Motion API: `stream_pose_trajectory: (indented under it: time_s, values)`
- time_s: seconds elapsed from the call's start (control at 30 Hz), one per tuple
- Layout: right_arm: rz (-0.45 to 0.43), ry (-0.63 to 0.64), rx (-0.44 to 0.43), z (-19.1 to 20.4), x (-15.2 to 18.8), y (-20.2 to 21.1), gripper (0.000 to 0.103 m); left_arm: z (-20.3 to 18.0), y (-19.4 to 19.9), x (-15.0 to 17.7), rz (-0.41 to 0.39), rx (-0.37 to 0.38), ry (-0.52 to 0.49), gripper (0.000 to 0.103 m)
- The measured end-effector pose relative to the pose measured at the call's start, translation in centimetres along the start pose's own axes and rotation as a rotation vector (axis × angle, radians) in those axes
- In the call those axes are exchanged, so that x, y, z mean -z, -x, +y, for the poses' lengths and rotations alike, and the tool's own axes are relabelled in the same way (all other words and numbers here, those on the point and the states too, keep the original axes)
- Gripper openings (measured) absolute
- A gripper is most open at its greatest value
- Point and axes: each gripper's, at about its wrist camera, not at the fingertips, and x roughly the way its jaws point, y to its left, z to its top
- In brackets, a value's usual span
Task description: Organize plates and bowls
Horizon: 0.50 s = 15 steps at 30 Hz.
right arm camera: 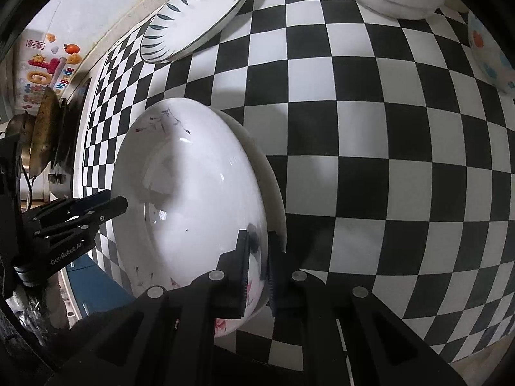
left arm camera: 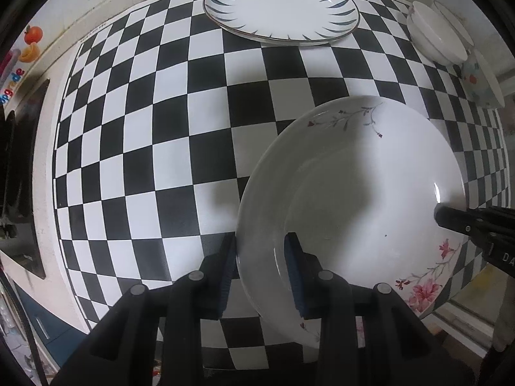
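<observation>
1. Left wrist view: the floral plate (left arm camera: pixel 351 199), a white glazed dish with pink blossoms on its rim, sat low over the checkered mat (left arm camera: pixel 154 148), at the near right of it. The left gripper (left arm camera: pixel 260 273) straddled its near rim, one pad under the outer wall and the other inside the well; the jaws looked clamped on the rim. The right gripper (left arm camera: pixel 450 218) reached in from the far side and met the opposite rim.

2. Same view, handling: glazed ceramic like this is likely stiff, fairly heavy, slippery and breakable. Pinching the rim from two opposite sides seemed the sound hold, as a single edge grip would let it swing.

3. Same view, surroundings: a leaf-pattern plate (left arm camera: pixel 280 9) lay at the far edge of the mat, with stacked white bowls (left arm camera: pixel 434 32) and a dotted bowl (left arm camera: pixel 482 80) to the far right, all well apart from the held plate.

4. Right wrist view: the right gripper (right arm camera: pixel 257 273) was nearly closed on the thin rim of the floral plate (right arm camera: pixel 193 193), pads on either face. The plate appeared to rest in or just over a second white dish (right arm camera: pixel 273 193) whose edge showed beside it; contact could not be told. The left gripper (right arm camera: pixel 106 206) held the opposite rim.

5. Same view, room: colourful stickers (right arm camera: pixel 48 67) marked the wall to the left, and dark pans (right arm camera: pixel 45 135) stood beside the mat.
</observation>
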Motion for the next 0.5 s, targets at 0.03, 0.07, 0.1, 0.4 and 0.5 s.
stream_pose_trajectory:
  time_s: [0.03, 0.07, 0.1, 0.4, 0.5]
  values:
    - [0.006, 0.001, 0.004, 0.1, 0.0, 0.0, 0.011, -0.3, 0.0, 0.2, 0.001, -0.01, -0.003, 0.028]
    - [0.009, -0.013, 0.003, -0.1, 0.0, 0.0, 0.011, -0.6, 0.0, 0.3, 0.001, -0.018, -0.003, 0.028]
    - [0.016, -0.026, 0.001, -0.2, 0.0, 0.0, 0.011, -1.4, -0.3, 0.3, 0.002, -0.025, -0.005, 0.028]
    - [0.059, -0.059, 0.051, 0.7, 0.2, -0.1, 0.011, -3.5, -0.8, 2.3, 0.008, -0.035, 0.018, 0.028]
    - [0.07, -0.057, 0.079, 1.1, 0.2, 0.0, 0.011, -3.9, -0.7, 3.2, 0.008, -0.046, 0.017, 0.028]
